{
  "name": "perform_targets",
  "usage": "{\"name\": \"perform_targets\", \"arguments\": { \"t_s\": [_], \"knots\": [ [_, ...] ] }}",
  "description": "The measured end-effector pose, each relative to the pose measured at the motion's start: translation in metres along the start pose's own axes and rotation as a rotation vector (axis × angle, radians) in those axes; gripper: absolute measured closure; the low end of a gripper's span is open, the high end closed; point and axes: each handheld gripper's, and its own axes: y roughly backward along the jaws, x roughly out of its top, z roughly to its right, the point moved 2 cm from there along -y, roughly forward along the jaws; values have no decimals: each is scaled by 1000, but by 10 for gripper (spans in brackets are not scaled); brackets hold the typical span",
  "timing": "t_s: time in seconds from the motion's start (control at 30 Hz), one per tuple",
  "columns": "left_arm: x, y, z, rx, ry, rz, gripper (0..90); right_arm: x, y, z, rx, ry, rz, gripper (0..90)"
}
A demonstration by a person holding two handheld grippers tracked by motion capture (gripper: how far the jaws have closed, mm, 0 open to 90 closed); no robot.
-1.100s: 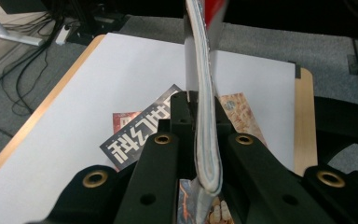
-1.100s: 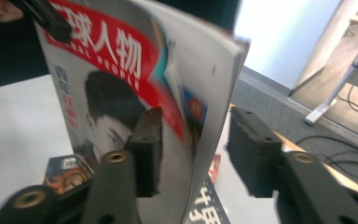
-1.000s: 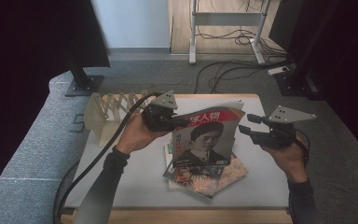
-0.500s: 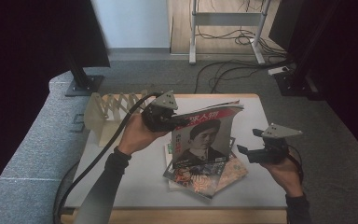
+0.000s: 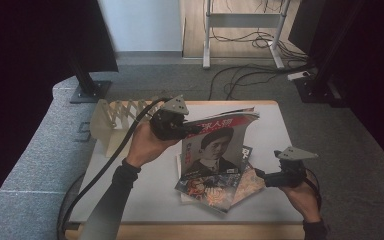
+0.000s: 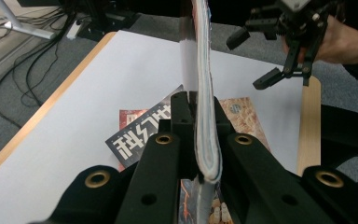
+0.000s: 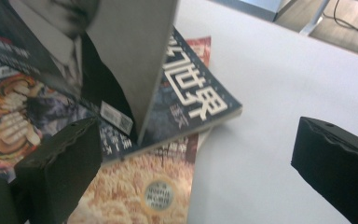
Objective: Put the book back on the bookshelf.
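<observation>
Glossy portrait magazine [image 5: 215,147]: I am holding it upright by its spine in the clenched left gripper [image 5: 186,131], above the stack of magazines [image 5: 215,187] on the worktop [image 5: 145,200]. My right gripper [image 5: 256,173], jaws just opening and empty, is nearing the stack. Judged risk: the loose pages may sag and slip, or a jaw may snag the lower cover.

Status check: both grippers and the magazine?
Left gripper shut on lifted magazine. Right gripper jaws just opened, nothing between, beside magazine stack. Nothing blocking.
</observation>
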Motion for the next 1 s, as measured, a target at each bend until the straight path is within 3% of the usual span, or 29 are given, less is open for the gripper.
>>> {"name": "perform_targets", "arguments": {
  "t_s": [0.43, 1.0],
  "knots": [
    [-3, 25, 1, 46, 20, 0, 868, -46, -3, 5, -16, -73, -29, 12],
    [-21, 61, -3, 115, 71, 12, 868, -78, -10, -2, -11, -75, -81, 12]
  ]
}}
